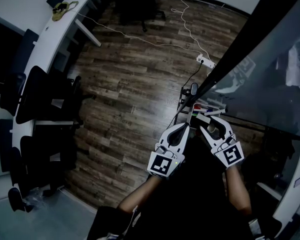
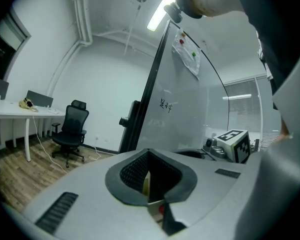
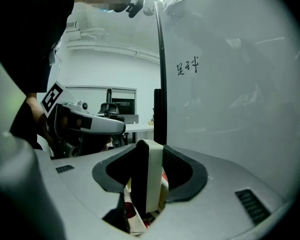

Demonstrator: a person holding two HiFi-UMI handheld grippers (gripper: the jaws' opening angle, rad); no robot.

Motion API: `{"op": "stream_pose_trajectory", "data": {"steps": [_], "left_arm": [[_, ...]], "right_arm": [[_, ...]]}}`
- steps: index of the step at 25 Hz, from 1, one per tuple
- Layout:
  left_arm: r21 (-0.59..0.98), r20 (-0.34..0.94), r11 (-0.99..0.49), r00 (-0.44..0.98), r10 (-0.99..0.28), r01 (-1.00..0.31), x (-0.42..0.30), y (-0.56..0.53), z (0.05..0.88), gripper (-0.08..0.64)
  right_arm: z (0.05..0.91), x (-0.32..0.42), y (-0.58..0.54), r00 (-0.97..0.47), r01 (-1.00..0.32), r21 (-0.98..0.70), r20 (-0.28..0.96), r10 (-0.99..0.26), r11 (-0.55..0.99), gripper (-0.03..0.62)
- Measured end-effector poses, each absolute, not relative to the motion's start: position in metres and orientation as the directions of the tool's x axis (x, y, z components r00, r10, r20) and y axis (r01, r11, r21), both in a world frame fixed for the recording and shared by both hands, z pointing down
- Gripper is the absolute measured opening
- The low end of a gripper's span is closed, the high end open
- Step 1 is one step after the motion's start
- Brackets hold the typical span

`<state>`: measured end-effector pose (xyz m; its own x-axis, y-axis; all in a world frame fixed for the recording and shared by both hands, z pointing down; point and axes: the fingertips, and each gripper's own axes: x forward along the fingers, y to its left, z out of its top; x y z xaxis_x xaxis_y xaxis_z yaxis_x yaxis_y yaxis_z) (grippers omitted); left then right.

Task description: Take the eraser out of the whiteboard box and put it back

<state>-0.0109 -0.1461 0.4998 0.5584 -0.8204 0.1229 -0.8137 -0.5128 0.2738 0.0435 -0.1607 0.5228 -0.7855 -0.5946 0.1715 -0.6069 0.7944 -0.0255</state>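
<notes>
Head view: left gripper [image 1: 186, 127] and right gripper [image 1: 213, 126] sit side by side at the dark frame edge of the glossy whiteboard [image 1: 270, 84]. Brown plank floor [image 1: 130, 84] lies open leftward.
Left gripper view: jaws closed, empty.
Right gripper view: jaws clamp the white-backed black-felt eraser [image 3: 154, 179] upright, board just right.
</notes>
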Motion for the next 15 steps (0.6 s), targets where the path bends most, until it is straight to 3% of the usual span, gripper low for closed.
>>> {"op": "stream_pose_trajectory", "data": {"steps": [15], "left_arm": [[0.276,0.123,-0.508,0.555,-0.823,-0.816,-0.008,-0.146,0.499,0.006]], "right_arm": [[0.539,0.044,-0.158,-0.789,-0.591,-0.023,0.221,-0.573,0.806,0.175]]}}
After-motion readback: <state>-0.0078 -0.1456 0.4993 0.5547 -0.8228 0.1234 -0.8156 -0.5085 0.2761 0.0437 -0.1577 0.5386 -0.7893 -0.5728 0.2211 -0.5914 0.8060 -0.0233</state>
